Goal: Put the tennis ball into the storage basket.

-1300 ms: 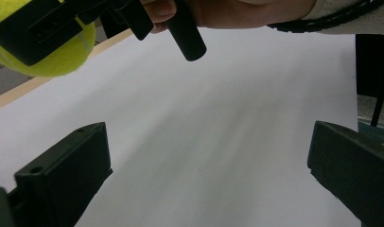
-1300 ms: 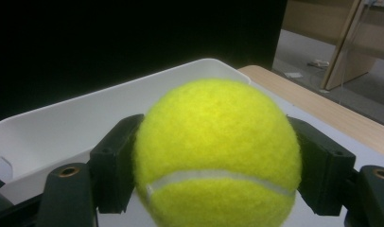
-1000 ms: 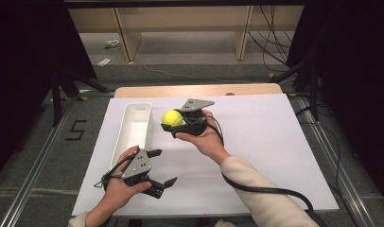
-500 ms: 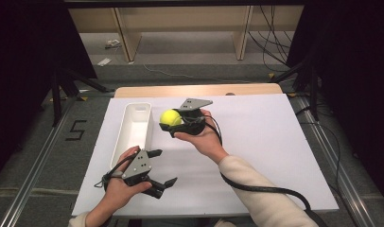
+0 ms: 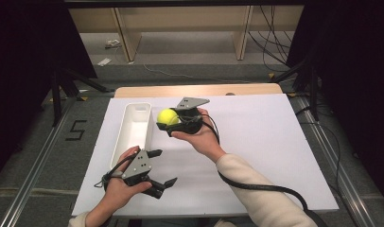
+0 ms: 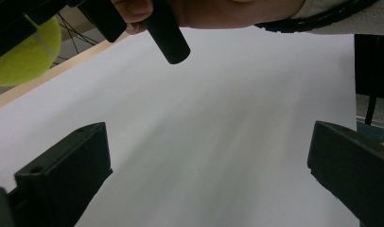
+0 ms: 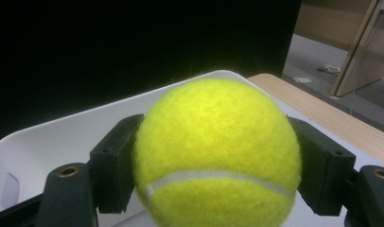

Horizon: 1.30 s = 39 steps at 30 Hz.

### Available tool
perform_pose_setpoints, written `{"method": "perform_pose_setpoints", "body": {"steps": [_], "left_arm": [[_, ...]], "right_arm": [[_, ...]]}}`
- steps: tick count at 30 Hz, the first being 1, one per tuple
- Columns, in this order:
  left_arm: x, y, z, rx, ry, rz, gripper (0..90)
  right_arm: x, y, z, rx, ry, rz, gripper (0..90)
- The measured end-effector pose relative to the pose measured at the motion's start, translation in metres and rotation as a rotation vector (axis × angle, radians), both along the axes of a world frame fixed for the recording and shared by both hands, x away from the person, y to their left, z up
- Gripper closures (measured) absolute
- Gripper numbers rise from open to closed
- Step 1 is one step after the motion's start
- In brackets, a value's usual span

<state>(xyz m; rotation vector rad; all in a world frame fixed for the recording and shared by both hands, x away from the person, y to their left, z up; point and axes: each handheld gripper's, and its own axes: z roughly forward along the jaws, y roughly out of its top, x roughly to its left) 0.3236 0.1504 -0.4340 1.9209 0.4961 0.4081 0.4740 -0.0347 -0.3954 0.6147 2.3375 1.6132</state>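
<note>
White table (image 5: 275, 156): one tennis ball (image 5: 168, 116), one tray (image 5: 131, 132), two tongs.

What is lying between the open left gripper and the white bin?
Nothing: in the high view, bare white table separates left gripper from white bin.

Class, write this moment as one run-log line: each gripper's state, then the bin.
right gripper: shut on tennis ball, beside bin | left gripper: open, low over table | white bin: empty
</note>
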Motion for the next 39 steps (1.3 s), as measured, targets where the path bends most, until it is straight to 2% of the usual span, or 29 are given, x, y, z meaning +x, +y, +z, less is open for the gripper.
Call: {"method": "perform_pose_setpoints", "body": {"steps": [39], "left_arm": [[-0.001,-0.001,0.001,0.002,0.000,-0.001,0.0]], "right_arm": [[0.004,0.017,0.000,-0.003,0.018,0.022,26.9]]}}
